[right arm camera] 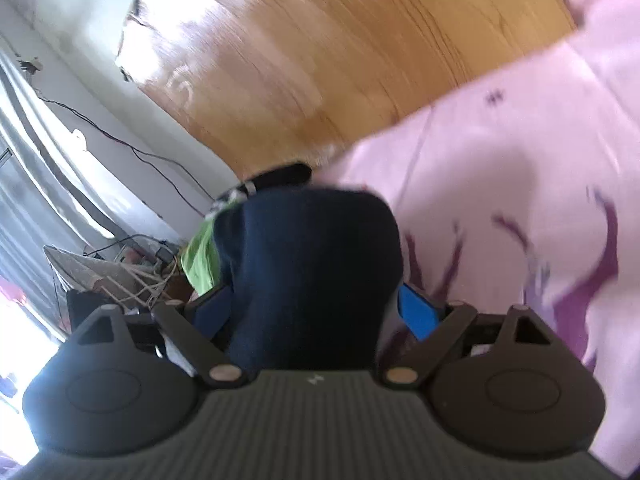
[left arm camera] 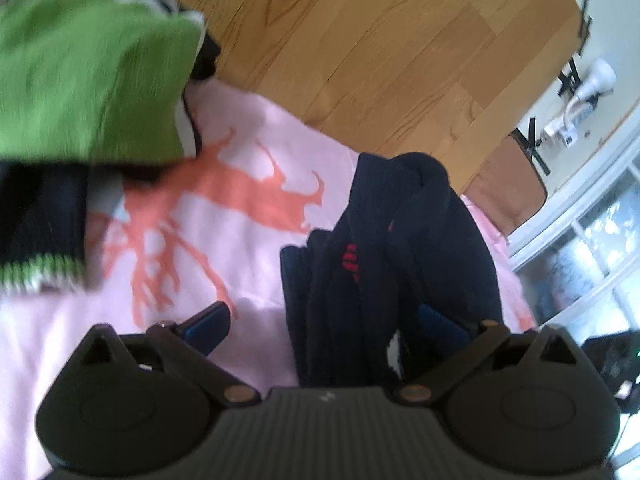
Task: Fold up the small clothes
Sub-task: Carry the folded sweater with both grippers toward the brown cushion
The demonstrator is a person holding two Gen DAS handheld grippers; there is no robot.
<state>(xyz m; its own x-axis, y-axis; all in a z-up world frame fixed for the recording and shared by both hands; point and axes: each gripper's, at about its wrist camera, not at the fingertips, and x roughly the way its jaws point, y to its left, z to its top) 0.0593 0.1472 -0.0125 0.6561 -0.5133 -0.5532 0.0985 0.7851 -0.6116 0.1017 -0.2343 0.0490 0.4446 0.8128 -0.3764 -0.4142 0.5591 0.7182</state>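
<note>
A dark navy sock (left arm camera: 384,248) with small red marks lies bunched on the pink blanket (left arm camera: 248,264). My left gripper (left arm camera: 324,324) is open, its fingers wide apart, with the sock between them, nearer the right finger. A green and black sock pile (left arm camera: 92,76) sits at the upper left. In the right wrist view a navy sock (right arm camera: 316,264) fills the gap between the open fingers of my right gripper (right arm camera: 316,312). A green garment (right arm camera: 198,264) shows behind it.
The pink blanket (right arm camera: 500,168) has an orange deer print (left arm camera: 224,208) and lies on a wooden floor (left arm camera: 360,48). A window (left arm camera: 592,248) and cables (right arm camera: 132,264) lie along the walls.
</note>
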